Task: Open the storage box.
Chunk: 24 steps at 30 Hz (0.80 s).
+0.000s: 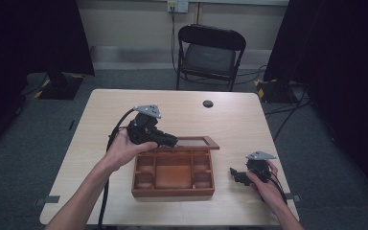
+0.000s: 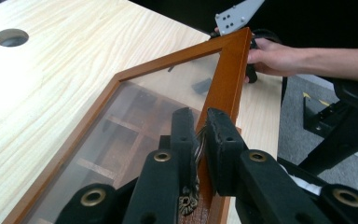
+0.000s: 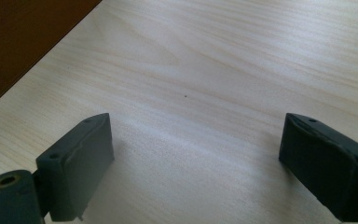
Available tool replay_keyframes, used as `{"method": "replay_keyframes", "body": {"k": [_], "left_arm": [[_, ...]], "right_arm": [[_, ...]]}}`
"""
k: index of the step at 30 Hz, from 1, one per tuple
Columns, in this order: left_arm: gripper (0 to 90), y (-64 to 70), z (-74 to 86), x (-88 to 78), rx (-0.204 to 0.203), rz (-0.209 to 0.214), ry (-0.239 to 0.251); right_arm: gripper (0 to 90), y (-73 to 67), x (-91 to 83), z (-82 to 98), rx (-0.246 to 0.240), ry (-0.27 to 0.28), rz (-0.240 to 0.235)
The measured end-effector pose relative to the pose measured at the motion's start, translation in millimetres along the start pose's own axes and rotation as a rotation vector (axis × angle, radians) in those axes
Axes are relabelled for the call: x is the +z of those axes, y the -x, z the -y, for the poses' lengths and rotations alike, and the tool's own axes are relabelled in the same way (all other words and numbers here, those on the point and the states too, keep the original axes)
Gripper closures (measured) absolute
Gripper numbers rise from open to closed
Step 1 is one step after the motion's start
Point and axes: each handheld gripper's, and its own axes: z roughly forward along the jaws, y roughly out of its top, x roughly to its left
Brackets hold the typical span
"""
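From the high view, a person's two forearms reach in over a pale wood worktop (image 1: 100, 115) bearing a wooden compartment box (image 1: 173, 173) near its middle. The left hand (image 1: 122, 148) holds the left gripper (image 1: 173, 142) tilted down to the right at the box's far edge, where the glass-paned lid (image 1: 194, 142) stands partly raised. The right hand (image 1: 263, 184) rests at the worktop's right side with the right gripper (image 1: 234, 172) pointing left toward the box, apart from it. A round cable hole (image 1: 208, 103) sits near the far edge, a black folding chair (image 1: 210, 52) beyond it. No brand, label or writing can be read anywhere.

In the left gripper view, the left gripper (image 2: 200, 135) has its jaws closed on the lid's wooden frame (image 2: 226, 79), with a small ornate metal clasp (image 2: 189, 200) caught between them. The lid (image 2: 149, 107) slants away, the box's dividers dim through the glass. Farther off, the other hand (image 2: 272, 58) holds its gripper by the frame's far corner, its grey plate (image 2: 237, 16) showing above.

In the right gripper view, the right gripper (image 3: 196, 144) hovers low over the bare worktop (image 3: 223, 60), jaws wide apart and holding nothing. The box's dark brown side (image 3: 23, 37) crosses the upper left corner.
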Motion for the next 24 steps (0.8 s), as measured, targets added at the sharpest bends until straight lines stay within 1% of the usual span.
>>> {"method": "replay_keyframes", "body": {"k": [2, 6, 12, 13, 19, 24], "left_arm": [[81.9, -0.8, 0.2, -0.3, -0.001, 0.002, 0.007], [81.9, -0.3, -0.1, -0.5, 0.003, -0.004, 0.005], [82.0, -1.5, -0.5, -1.5, 0.0, -0.01, 0.019], [82.0, -1.2, -0.3, -1.1, -0.002, -0.01, 0.028], [82.1, -2.5, -2.7, -2.6, 0.002, -0.016, 0.029], [82.2, -5.0, -5.6, -3.7, -0.003, -0.016, 0.028]], "right_arm": [[9.0, 0.0, 0.0, 0.0, 0.0, 0.0, 0.0], [9.0, 0.0, 0.0, 0.0, -0.001, 0.0, -0.001], [9.0, 0.0, -0.1, 0.0, 0.0, 0.0, -0.001], [9.0, 0.0, 0.0, 0.0, 0.0, 0.0, -0.001], [9.0, 0.0, 0.0, 0.0, 0.0, 0.0, -0.001], [9.0, 0.0, -0.1, 0.0, 0.0, 0.0, -0.001]]}}
